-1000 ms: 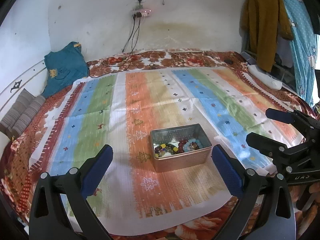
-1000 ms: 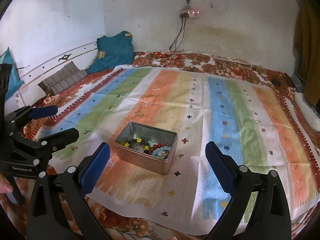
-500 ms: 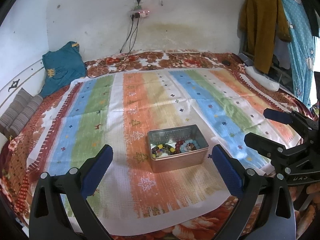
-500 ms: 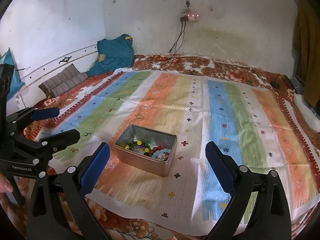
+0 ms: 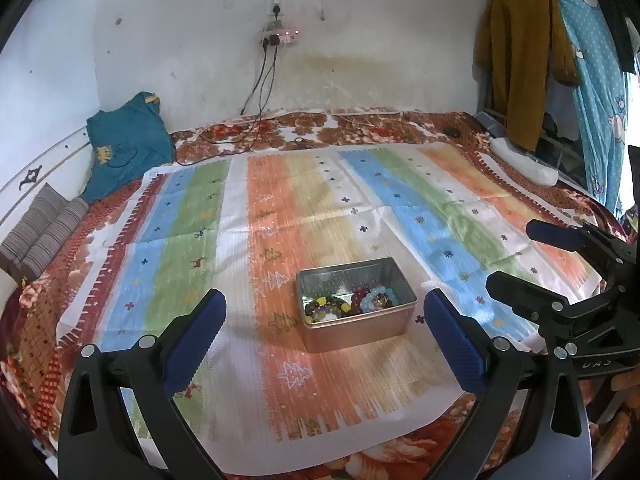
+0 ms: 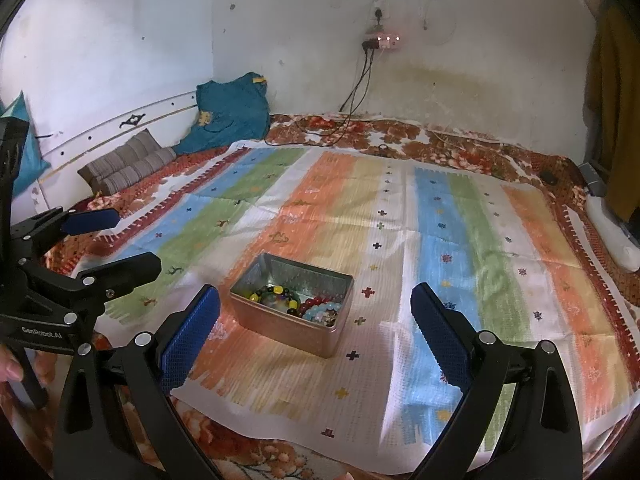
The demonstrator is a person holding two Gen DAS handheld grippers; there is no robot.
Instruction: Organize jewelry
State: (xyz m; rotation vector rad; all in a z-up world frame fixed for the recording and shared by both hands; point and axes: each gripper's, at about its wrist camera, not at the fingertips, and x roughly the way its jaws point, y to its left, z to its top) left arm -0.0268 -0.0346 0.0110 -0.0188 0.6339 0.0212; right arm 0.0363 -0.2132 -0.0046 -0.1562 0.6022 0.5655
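A rectangular metal tin sits on the striped cloth near its front edge. Several beaded bracelets lie inside: dark with yellow beads, red, and light blue. My left gripper is open and empty, held above the cloth just in front of the tin. My right gripper is open and empty, also in front of the tin. The right gripper also shows at the right in the left wrist view, the left gripper at the left in the right wrist view.
The cloth lies on a bed with a floral cover. A teal cushion and a striped pillow lie at the left. Cables hang from a wall socket. Clothes hang at the right.
Both grippers have drawn back and up a little, so the tin sits slightly lower and smaller in view. Nothing was grasped; the tin has not moved.
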